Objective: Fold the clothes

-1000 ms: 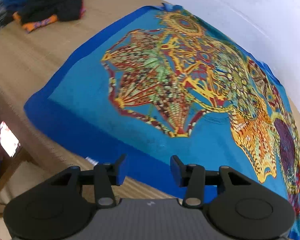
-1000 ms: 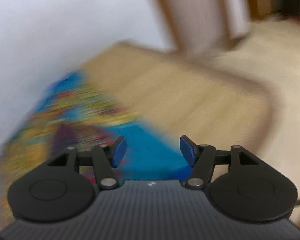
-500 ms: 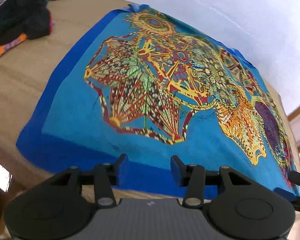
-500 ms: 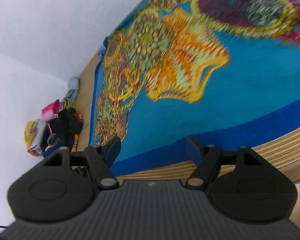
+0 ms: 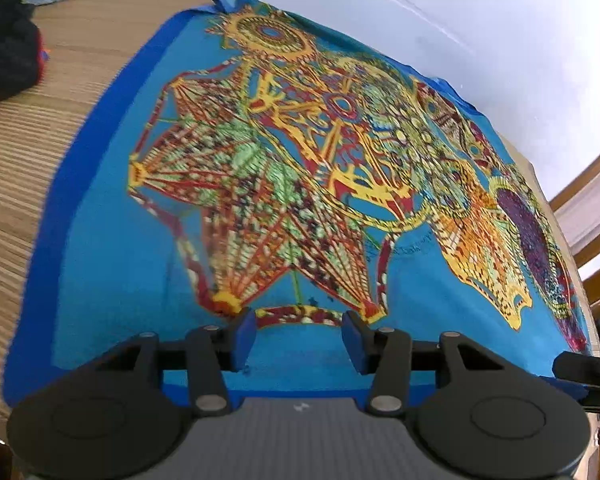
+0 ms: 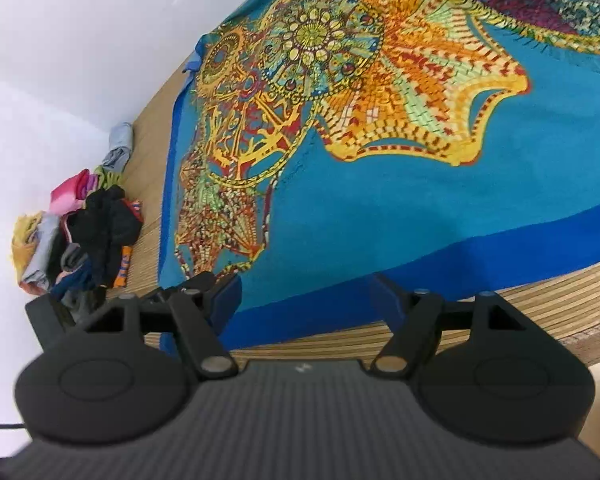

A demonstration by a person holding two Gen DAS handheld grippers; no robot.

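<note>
Along the near edge of the mat [image 5: 28, 152], I am holding both grippers, left gripper [image 5: 298, 338] and right gripper [image 6: 306, 298], open and empty over the blue cloth [image 5: 112, 248].

A tan ribbed mat [image 5: 40, 140] spreads ahead and to the left of the left gripper [image 5: 298, 338], a white wall [image 5: 460, 8] rises beyond its far edge, and pale wooden trim [image 5: 580, 176] (door frame or furniture, hard to tell) stands far right.
</note>
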